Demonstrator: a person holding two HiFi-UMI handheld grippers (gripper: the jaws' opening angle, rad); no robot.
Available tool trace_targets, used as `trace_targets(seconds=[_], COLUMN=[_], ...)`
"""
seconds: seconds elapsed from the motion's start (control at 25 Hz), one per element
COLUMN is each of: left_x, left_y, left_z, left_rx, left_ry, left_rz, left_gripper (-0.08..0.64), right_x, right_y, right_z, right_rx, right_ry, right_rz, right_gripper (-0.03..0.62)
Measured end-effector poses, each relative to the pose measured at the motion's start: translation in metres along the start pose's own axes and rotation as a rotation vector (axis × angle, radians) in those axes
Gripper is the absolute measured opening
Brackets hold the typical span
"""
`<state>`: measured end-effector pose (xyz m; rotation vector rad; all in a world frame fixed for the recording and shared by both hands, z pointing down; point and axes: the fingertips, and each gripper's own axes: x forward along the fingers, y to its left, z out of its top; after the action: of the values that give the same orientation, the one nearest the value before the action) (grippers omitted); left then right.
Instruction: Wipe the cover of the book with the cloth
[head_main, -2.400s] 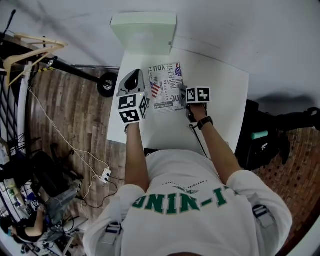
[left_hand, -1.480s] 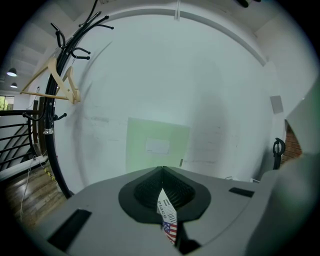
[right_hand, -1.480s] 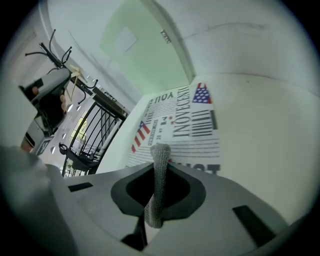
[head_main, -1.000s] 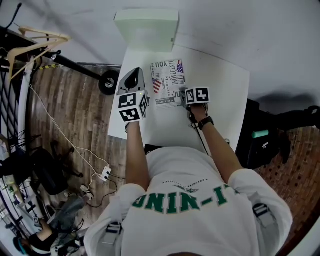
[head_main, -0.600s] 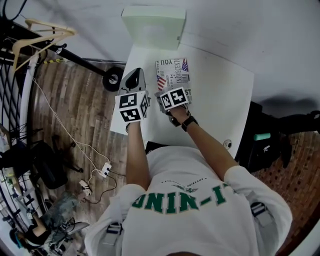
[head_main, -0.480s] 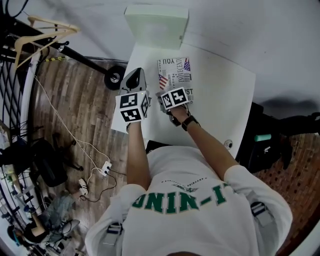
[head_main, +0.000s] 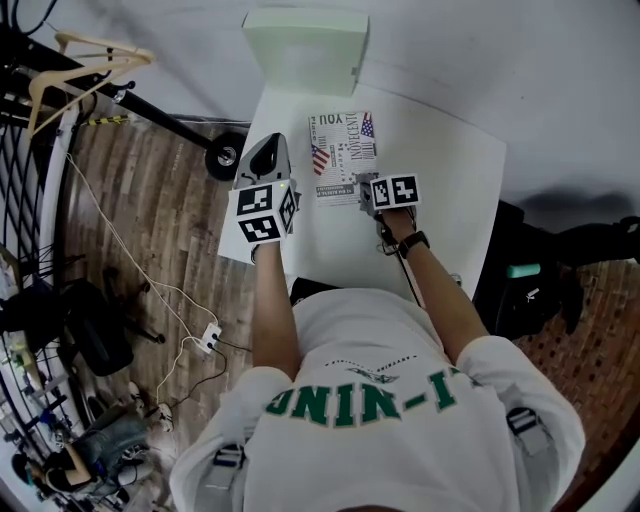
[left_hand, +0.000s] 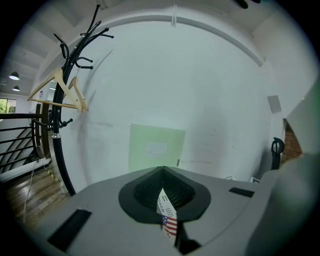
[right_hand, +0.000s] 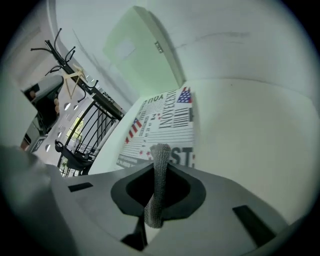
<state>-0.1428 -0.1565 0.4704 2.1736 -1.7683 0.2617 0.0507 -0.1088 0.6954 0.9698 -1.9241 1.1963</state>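
Note:
The book (head_main: 344, 156), its cover printed with black lettering and small flags, lies flat at the back of the white table (head_main: 445, 190). My right gripper (head_main: 367, 200) is at the book's near right corner, shut on a grey knitted cloth (right_hand: 158, 185). The cloth's free end pokes out past the jaws over the book's (right_hand: 161, 125) near edge. My left gripper (head_main: 270, 145) hangs at the table's left edge, left of the book, with its jaws together. In the left gripper view the left gripper (left_hand: 161, 169) shows only a sliver of the cover through the slit below its tips.
A pale green box (head_main: 305, 50) stands against the wall just behind the book. A black coat stand (left_hand: 62, 100) with wooden hangers (head_main: 75, 95) is to the left, beside a wheel (head_main: 222, 158). A dark bag (head_main: 530, 280) sits at the table's right. Cables trail over the wood floor.
My right gripper slid left with the cloth across the book's near part, then came back right to the near right corner. The left gripper stayed put.

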Motion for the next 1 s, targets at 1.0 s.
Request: trace_targets(seconds=[1.0], left_x=[-0.035], left_y=[0.016], left_z=[-0.007], left_rx=[0.011], left_ry=[-0.001], left_rz=[0.07], left_gripper=[0.012], right_x=[0.054], right_y=[0.119], right_z=[-0.029], right_rx=[-0.12], right_ry=[0.05], right_rz=[0.213], right_gripper=[0.034])
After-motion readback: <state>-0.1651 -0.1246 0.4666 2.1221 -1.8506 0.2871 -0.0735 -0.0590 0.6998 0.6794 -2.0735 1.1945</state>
